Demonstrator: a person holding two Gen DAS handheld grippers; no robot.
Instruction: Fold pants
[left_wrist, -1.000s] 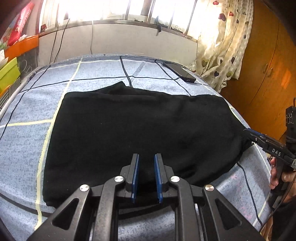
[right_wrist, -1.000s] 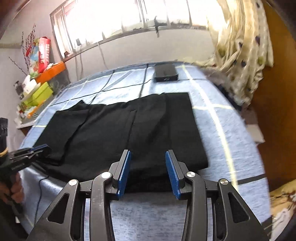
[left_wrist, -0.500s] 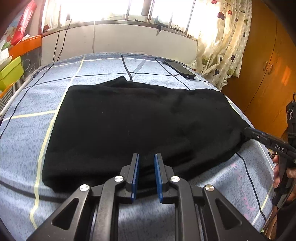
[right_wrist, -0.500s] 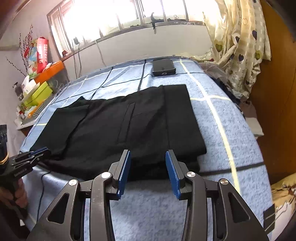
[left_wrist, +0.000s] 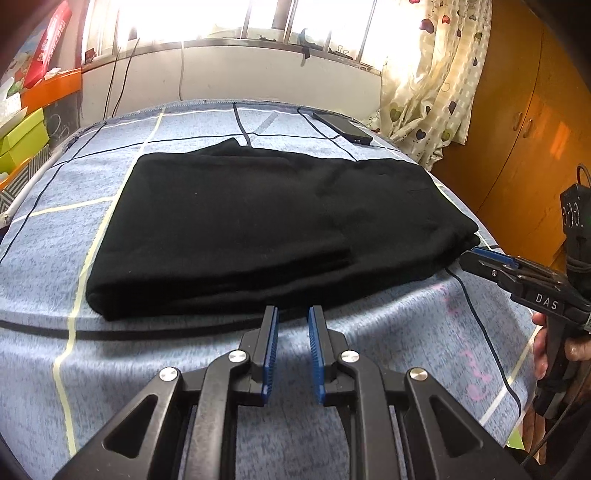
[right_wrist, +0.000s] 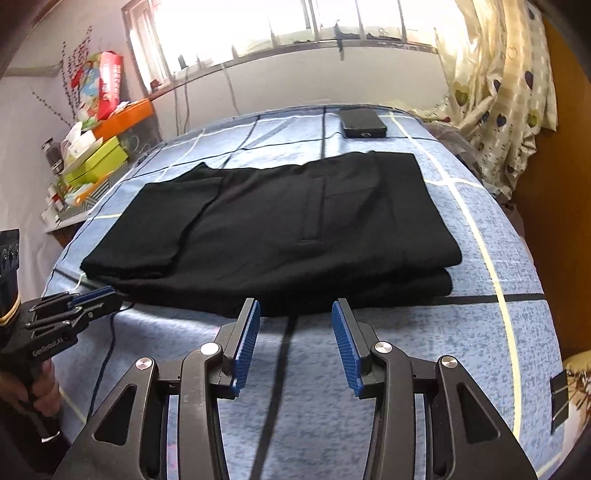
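Lying folded into a thick rectangle, the black fabric pants (left_wrist: 266, 225) (right_wrist: 280, 229) rest on the blue bed sheet with dark and pale yellow grid lines (left_wrist: 332, 369) (right_wrist: 480, 332). Just short of the pants' near edge, the left claw (left_wrist: 291, 314) hangs with its blue-padded jaws a narrow gap apart, holding nothing. Beside the pants' right-hand corner, the right claw (left_wrist: 480, 260) (right_wrist: 295, 308) is spread wider, also empty, close to the fabric without touching it. A flat black rectangular device (left_wrist: 343, 127) (right_wrist: 362, 123) lies on the sheet beyond the pants, near the heart-patterned cream curtain (left_wrist: 436, 81) (right_wrist: 498, 92). Orange and green boxes (right_wrist: 99, 147) crowd a shelf at the far left. A thin dark cable (left_wrist: 480, 325) crosses the sheet between the claws.
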